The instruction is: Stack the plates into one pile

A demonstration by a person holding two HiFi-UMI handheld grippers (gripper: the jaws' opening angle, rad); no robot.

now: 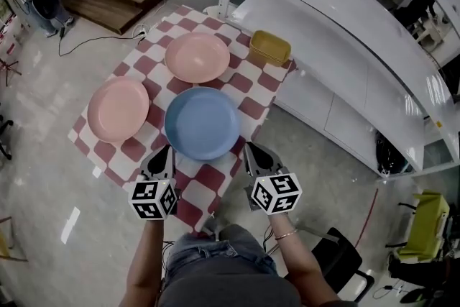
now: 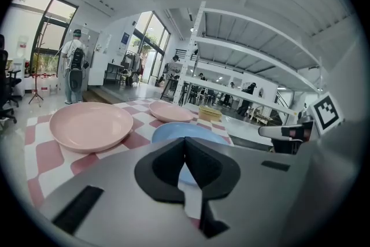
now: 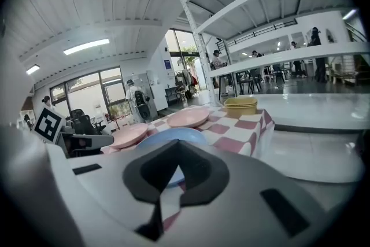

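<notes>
**Claws.** The left claw (image 1: 162, 153) and the right claw (image 1: 251, 149) are both held low at the near edge of the tabletop (image 1: 198, 201), level with one another and well apart. Each is clenched: in its own view the black pads meet tip to tip with nothing gripped. Neither claw touches a plate.

**Covering.** A red-and-white checked cloth (image 1: 215, 177) covers the tabletop and hangs over its edges.

**Blue plate.** The blue plate (image 1: 202, 123) lies closest, just inside the near edge and between the two claws. It is round and shallow, of one even light blue, with a low upturned rim. It lies flat and right way up.

**Pink plates.** The left pink plate (image 1: 118, 108) lies toward the left corner, beside the blue one with a narrow strip of cloth between them. The far pink plate (image 1: 198, 57) lies beyond the blue one toward the far edge. Their rims are very close, and contact cannot be confirmed. Both pink plates match the blue one in shape and appear similar in size. Both are a plain pale salmon, flat and right way up. Each of the three rests singly on the cloth.

**Far right corner.** A yellow tub (image 1: 269, 47) stands at this corner, apart from all the plates.

**Beyond.** White shelving (image 1: 338, 18) runs along the right of the tabletop.
</notes>
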